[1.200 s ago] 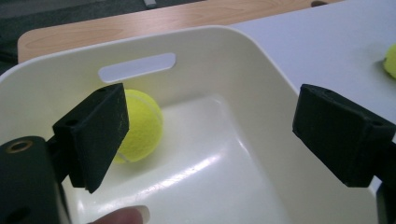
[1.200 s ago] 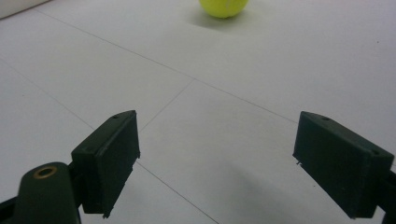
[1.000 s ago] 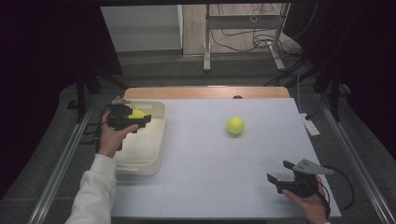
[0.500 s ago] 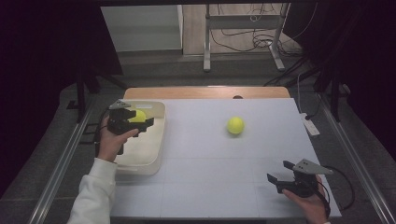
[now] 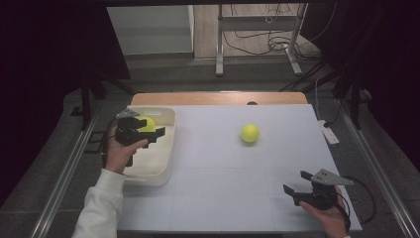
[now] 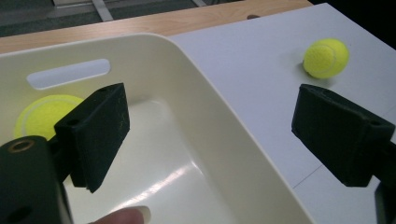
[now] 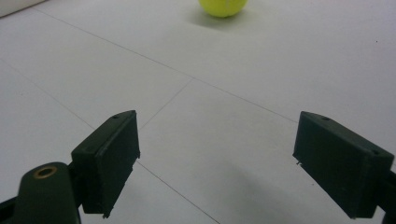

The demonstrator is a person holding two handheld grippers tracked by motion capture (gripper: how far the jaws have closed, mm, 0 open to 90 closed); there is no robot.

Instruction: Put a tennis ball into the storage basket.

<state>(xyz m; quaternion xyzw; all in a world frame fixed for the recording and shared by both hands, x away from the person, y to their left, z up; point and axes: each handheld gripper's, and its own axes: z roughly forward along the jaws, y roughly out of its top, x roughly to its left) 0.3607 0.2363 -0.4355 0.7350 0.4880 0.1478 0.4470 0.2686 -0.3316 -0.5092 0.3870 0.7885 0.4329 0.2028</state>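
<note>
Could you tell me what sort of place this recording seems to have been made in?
Probably a lab or recording room, not a home: a white table lit amid dark surroundings, cables on the floor beyond it, and metal stand legs nearby.

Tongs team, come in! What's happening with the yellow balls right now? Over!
Left tongs open over the cream bin, holding nothing. One ball inside the bin. Other ball loose on the white table. Right tongs open, path to it clear.

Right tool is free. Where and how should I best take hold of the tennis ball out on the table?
Grip the tennis ball across its widest middle, coming from the right tool side, low along the table. It is round and sits alone in the open, so any side probably works; the tool's jaws already stand open and face it.
</note>
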